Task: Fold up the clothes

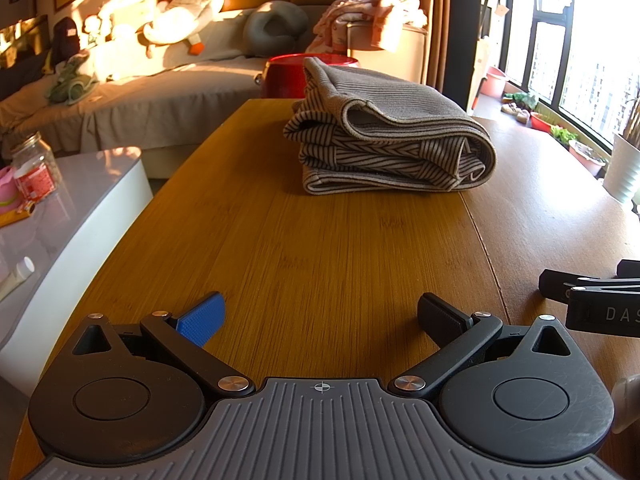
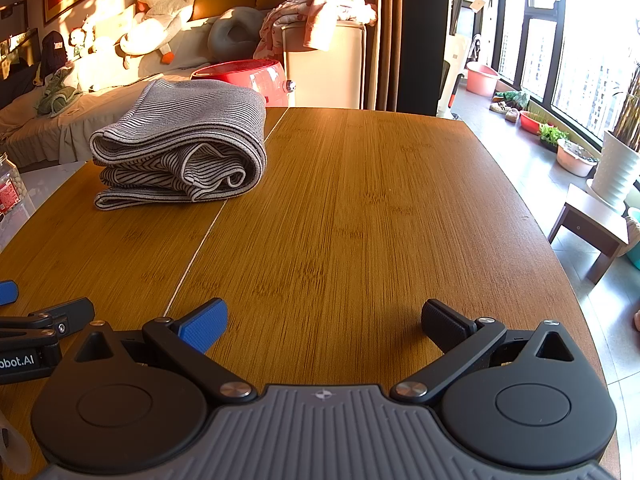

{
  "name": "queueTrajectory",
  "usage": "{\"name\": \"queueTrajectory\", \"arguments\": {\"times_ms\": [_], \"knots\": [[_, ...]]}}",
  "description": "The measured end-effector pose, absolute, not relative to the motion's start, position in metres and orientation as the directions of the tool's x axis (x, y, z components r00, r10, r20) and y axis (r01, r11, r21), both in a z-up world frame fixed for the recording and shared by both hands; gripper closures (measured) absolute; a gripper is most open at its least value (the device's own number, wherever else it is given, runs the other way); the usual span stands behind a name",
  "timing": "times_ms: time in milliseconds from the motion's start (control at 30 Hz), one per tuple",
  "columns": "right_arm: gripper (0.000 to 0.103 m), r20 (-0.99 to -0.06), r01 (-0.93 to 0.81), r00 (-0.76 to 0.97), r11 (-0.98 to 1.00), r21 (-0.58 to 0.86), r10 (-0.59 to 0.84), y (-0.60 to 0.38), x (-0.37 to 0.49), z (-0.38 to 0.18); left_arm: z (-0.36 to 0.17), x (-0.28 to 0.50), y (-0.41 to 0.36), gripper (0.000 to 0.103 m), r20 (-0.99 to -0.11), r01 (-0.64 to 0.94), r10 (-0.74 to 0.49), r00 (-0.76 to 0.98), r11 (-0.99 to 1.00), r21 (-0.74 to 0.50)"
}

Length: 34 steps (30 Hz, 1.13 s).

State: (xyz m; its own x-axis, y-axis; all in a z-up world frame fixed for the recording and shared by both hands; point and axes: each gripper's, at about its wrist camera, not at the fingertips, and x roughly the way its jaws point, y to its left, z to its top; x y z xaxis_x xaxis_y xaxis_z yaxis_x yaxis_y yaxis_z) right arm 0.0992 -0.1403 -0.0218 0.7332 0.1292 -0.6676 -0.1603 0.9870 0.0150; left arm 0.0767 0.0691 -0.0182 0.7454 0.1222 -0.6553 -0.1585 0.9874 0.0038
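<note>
Wooden worktop (image 1: 320, 240) fills most of both views, warm grain, a thin seam running front to back. Sofa (image 1: 140, 92) behind it along the far wall, with a white stuffed goose (image 1: 184, 4) and a grey ring cushion (image 1: 272, 28) on it. Windows on the right side, plant pots and a pink basin on the floor below them. A white cabinet (image 2: 324, 68) at the far end carries a heap of pink laundry (image 2: 316, 8). Red round tub (image 2: 248, 76) sits just past the worktop's far edge.

Folded striped garment (image 1: 384, 136) lies on the worktop toward the far end, stacked in several layers, rolled edge facing the cameras, grey-brown with dark stripes. From the right wrist view it sits on the left, just touching the seam (image 2: 180, 152). Nothing grips it; both tools are well apart from it at the near edge.

Left gripper (image 1: 320, 316): jaws spread wide, released, blue pad on one finger, black pad on the other, nothing between them, bare wood under the gap. Right gripper (image 2: 324, 320): same, jaws wide apart, holding nothing. Each tool shows at the edge of the other's view, side by side.

Glass jar (image 1: 34, 168) with a red label on a pale side table at left.
</note>
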Motion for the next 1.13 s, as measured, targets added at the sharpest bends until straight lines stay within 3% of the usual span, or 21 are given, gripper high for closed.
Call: {"name": "queueTrajectory", "arguments": {"times_ms": [1133], "knots": [[0.0, -0.652, -0.126, 0.751, 0.992, 0.008, 0.1, -0.133, 0.085, -0.023, -0.018, 0.076, 0.071, 0.0, -0.653, -0.156, 0.117, 0.748, 0.988, -0.002]]}}
